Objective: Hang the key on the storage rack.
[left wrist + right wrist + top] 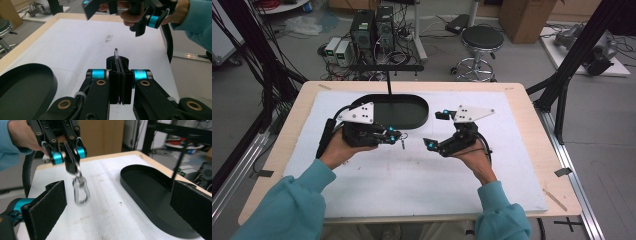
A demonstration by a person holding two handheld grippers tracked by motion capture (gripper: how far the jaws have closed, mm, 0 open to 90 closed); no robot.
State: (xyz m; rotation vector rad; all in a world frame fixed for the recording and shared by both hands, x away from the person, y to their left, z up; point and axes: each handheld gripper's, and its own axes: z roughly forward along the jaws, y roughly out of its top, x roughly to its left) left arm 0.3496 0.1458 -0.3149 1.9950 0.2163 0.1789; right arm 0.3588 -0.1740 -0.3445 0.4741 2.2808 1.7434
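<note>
Right gripper view shows the left gripper (72, 160) pinching a dangling metal clip (80, 190), so the wide-spread right gripper (120, 205) should close squarely around it.

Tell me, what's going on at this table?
A person holds a two-jaw gripper in each hand over a white mat. The left gripper is shut on a small metal clip, which dangles above the mat. The right gripper is open and faces the clip without touching it. A black oval tray sits just behind.
</note>
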